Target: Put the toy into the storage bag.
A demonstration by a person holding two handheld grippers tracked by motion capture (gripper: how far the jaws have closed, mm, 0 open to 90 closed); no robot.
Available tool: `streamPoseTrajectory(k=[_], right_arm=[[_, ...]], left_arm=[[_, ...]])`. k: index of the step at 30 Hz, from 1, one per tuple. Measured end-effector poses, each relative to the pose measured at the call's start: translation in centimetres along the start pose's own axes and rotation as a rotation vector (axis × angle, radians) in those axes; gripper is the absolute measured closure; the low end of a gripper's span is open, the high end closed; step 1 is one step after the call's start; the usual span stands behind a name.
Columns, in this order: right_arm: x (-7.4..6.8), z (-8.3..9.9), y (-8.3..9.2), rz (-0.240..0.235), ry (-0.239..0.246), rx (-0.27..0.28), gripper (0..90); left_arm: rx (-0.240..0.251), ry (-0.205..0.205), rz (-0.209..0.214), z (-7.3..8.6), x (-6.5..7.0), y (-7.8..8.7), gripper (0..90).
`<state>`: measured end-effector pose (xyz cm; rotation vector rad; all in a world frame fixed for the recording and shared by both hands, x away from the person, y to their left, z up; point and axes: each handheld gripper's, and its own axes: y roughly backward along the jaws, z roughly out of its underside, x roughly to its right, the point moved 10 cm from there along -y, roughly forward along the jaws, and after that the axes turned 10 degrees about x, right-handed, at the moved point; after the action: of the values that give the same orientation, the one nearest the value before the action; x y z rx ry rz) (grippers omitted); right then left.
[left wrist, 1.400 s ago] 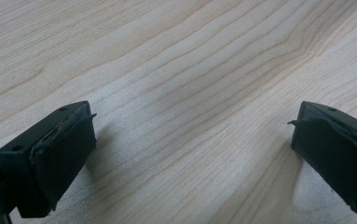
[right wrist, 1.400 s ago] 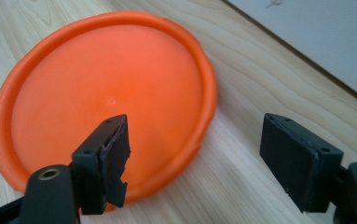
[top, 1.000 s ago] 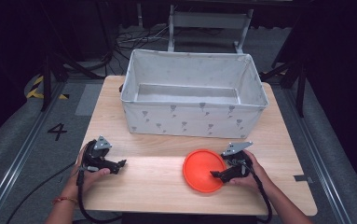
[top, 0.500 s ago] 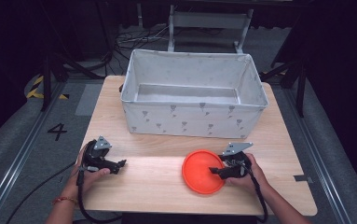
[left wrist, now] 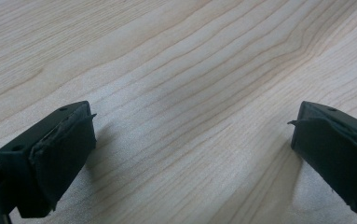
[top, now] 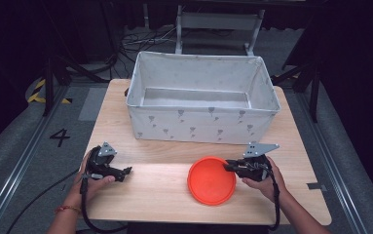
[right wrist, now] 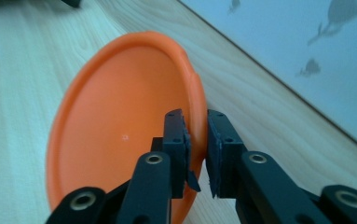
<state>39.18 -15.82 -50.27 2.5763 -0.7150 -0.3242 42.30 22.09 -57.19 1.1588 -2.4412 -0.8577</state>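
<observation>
A pale wooden table [top: 164, 200] carries a large white fabric bin [top: 201, 105] printed with small grey figures, standing open at the far side with nothing visible inside it. In front of the bin, toward the person's right, lies an orange plate [top: 212, 180], a shallow round dish with a raised rim. The right gripper [top: 229, 167] has just been closing its jaws, and the rim of the plate sits between them: in the right gripper view the two black pads clamp the edge of the plate [right wrist: 120, 140], one inside the dish and one outside, and the plate tilts with its gripped side raised off the wood. The left gripper [top: 127, 171] rests near the table's left front, well apart from the plate, its jaws spread wide over bare wood with nothing between them. The step in hand looks like the pick-up of the plate, with the grip made. The next move probably calls for carrying the plate up over the bin's near wall, keeping the thin rim from slipping out of the pads.
</observation>
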Motion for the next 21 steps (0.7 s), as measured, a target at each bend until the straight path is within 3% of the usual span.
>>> streamPoseTrajectory(k=[4,6,7,12,16,21], right_arm=[[-0.3,-1.2,0.8,-0.003,0.03,0.017,82.0],[-0.4,-1.9,1.6,0.022,0.094,-0.002,82.1],[-0.4,-1.9,1.6,0.022,0.094,-0.002,82.1],[0.0,-3.5,3.3,0.077,0.198,-0.044,82.2],[0.5,-4.7,4.4,0.121,0.245,-0.059,82.3],[0.6,-6.2,5.7,0.139,0.308,-0.082,82.2]], left_arm=[[-0.001,0.0,-0.001,0.0,0.0,0.0,0.1],[-0.001,-0.001,-0.001,0.0,0.0,0.0,0.1],[0.0,0.0,-0.001,0.0,0.0,0.0,0.1],[0.0,0.0,-0.002,0.0,0.0,0.0,0.1],[0.002,-0.003,-0.003,0.0,0.0,0.0,0.1],[0.001,0.0,-0.002,0.0,0.0,0.0,0.1]])
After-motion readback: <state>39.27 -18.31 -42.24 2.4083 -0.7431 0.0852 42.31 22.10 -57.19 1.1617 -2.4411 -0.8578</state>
